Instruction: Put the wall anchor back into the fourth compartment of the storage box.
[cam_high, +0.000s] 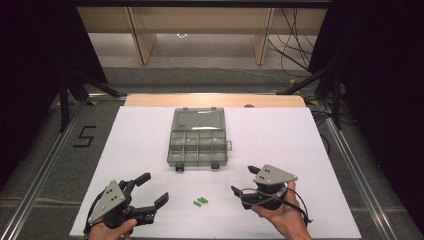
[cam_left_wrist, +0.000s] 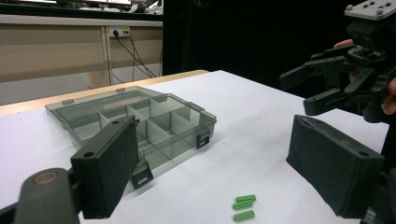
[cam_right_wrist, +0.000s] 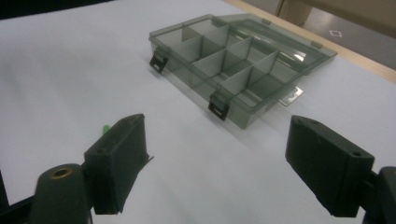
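Both claws, your left claw (cam_high: 150, 192) and right claw (cam_high: 245, 181), are wide open and hold nothing. Three green pegs (cam_high: 200, 201) lie on the counter (cam_high: 140, 135) between them. Nothing is in the open box (cam_high: 198, 145) yet.

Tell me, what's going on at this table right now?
A person holds the left gripper and the right gripper low over a white table, both with jaws open and nothing between them. Three small green pieces lie on the table between the grippers, untouched. Farther back sits a grey compartment box with its lid open; its compartments look empty.
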